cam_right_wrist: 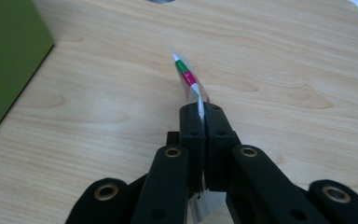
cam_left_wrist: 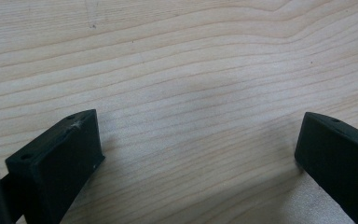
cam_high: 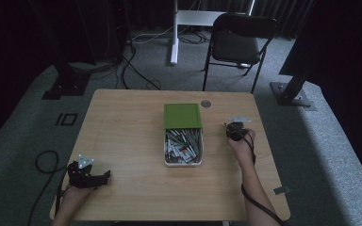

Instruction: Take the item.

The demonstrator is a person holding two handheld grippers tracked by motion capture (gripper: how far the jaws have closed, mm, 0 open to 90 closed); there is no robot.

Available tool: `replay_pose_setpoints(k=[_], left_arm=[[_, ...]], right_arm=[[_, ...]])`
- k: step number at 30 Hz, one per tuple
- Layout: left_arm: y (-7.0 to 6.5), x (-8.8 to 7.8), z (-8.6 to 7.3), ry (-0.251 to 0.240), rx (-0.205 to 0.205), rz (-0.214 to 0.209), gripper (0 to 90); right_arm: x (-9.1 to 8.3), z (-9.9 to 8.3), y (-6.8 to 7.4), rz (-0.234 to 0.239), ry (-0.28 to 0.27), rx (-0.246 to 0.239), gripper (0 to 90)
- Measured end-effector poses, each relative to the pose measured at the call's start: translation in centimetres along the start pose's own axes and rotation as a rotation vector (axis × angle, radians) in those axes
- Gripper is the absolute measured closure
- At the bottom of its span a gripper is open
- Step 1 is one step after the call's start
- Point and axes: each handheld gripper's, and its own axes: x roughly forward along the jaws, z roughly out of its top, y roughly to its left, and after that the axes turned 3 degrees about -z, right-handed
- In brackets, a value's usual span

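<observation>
Both my grippers over wooden table [cam_high: 122,122]: left gripper [cam_left_wrist: 198,154] wide open, empty; right gripper [cam_right_wrist: 200,116] clamps silver packet [cam_right_wrist: 186,74] beside green-lidded box [cam_high: 183,117]; chair [cam_high: 238,40] beyond.

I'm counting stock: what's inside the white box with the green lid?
The white box holds a heap of thin silvery packets, some with red marks. The green lid covers its far end, so anything under it is hidden. The right gripper pinches one such packet.
</observation>
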Motion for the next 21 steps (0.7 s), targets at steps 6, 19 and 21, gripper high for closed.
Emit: replay_pose_setpoints(k=[6,19,21], left_arm=[[0.0,0.0,0.0,0.000,0.000,0.000,1.3],[0.0,0.0,0.0,0.001,0.000,0.000,1.3],[0.0,0.0,0.0,0.000,0.000,0.000,1.3]], right_arm=[[0.5,-0.8,1.1,0.036,0.005,0.015,87.3],[1.0,-1.9,2.7,0.094,0.000,0.036,70.3],[0.9,-1.9,2.8,0.138,0.001,0.048,63.0]])
